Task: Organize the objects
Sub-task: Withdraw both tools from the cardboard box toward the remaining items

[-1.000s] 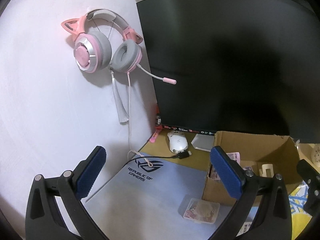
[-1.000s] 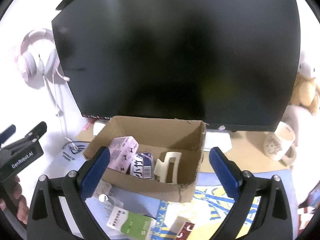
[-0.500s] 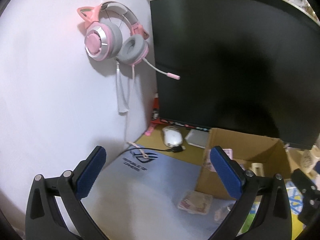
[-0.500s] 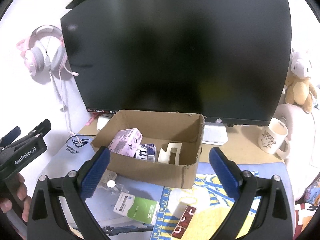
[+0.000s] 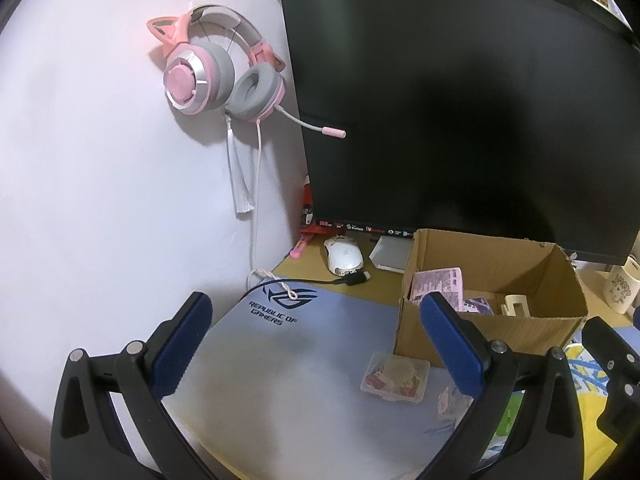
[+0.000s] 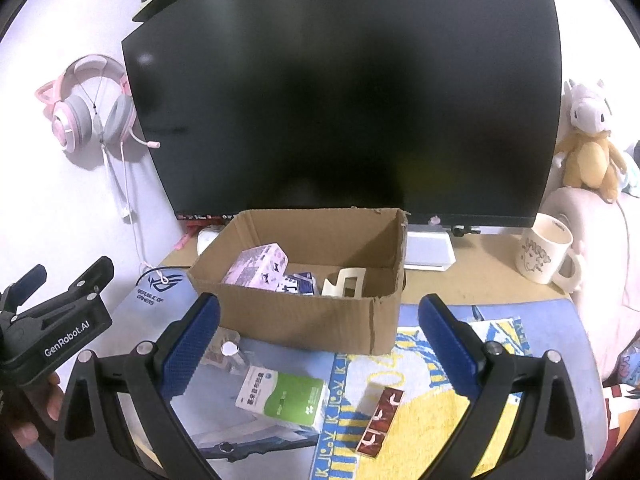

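Note:
An open cardboard box [image 6: 312, 320] stands on the desk before the monitor, holding a pink carton [image 6: 256, 266], a dark blue carton and a cream hair claw [image 6: 344, 282]. In front of it lie a green-and-white carton [image 6: 286, 398], a small red-brown box [image 6: 380, 420] and a clear packet [image 6: 224, 350]. My right gripper [image 6: 318, 346] hangs open above these, holding nothing. My left gripper [image 5: 316, 346] is open over the grey mouse pad [image 5: 280, 360], left of the box [image 5: 488, 320]; a clear plastic case [image 5: 394, 372] lies between its fingers' span on the pad.
A large black monitor [image 6: 344, 100] fills the back. Pink cat-ear headphones [image 5: 212, 76] hang on the left wall. A white mouse [image 5: 344, 258] and cable sit near the monitor foot. A cream mug [image 6: 544, 254] and plush toys [image 6: 588, 140] stand right. A yellow-blue mat [image 6: 420, 400] covers the right desk.
Both grippers have pulled back and up from the desk; the box and loose items appear smaller and lower. More of the items in front of the box show. Both stayed open.

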`<state>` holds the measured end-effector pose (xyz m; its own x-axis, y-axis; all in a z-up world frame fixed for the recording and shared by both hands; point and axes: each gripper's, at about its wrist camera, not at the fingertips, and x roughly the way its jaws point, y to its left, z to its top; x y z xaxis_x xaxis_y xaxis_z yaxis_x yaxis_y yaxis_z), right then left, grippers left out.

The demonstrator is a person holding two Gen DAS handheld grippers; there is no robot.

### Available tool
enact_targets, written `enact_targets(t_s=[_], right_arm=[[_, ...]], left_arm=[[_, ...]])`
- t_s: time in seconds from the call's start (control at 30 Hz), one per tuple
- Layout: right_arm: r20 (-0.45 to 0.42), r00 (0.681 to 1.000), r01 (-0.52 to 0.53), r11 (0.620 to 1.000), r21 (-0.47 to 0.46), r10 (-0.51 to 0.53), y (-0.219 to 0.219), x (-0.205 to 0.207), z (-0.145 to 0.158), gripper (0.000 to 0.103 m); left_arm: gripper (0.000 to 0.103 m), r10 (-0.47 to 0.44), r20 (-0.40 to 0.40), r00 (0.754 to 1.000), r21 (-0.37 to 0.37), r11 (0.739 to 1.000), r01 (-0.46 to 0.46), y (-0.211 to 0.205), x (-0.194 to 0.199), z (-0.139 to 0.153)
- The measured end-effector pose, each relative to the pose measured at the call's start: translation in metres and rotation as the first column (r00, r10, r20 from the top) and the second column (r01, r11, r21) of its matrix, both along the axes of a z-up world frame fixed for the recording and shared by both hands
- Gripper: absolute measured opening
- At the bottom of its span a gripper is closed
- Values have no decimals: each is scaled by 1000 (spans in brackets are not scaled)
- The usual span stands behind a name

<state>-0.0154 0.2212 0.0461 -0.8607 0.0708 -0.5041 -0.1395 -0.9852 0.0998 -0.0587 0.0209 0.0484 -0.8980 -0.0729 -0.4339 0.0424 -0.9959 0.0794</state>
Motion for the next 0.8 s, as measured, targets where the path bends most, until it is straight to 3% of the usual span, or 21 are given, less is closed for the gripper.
enact_targets(t_s=[0.5,0.8], right_arm=[[68,998,7,1000,5,-8,-10,-12,-34,103],[12,1000,13,997,-72,-12,-6,-11,-39,103]], left_arm=[[103,0,120,993,3,1000,0,0,-28,-40],[103,-9,155,988,-44,999,16,14,-35,-54]])
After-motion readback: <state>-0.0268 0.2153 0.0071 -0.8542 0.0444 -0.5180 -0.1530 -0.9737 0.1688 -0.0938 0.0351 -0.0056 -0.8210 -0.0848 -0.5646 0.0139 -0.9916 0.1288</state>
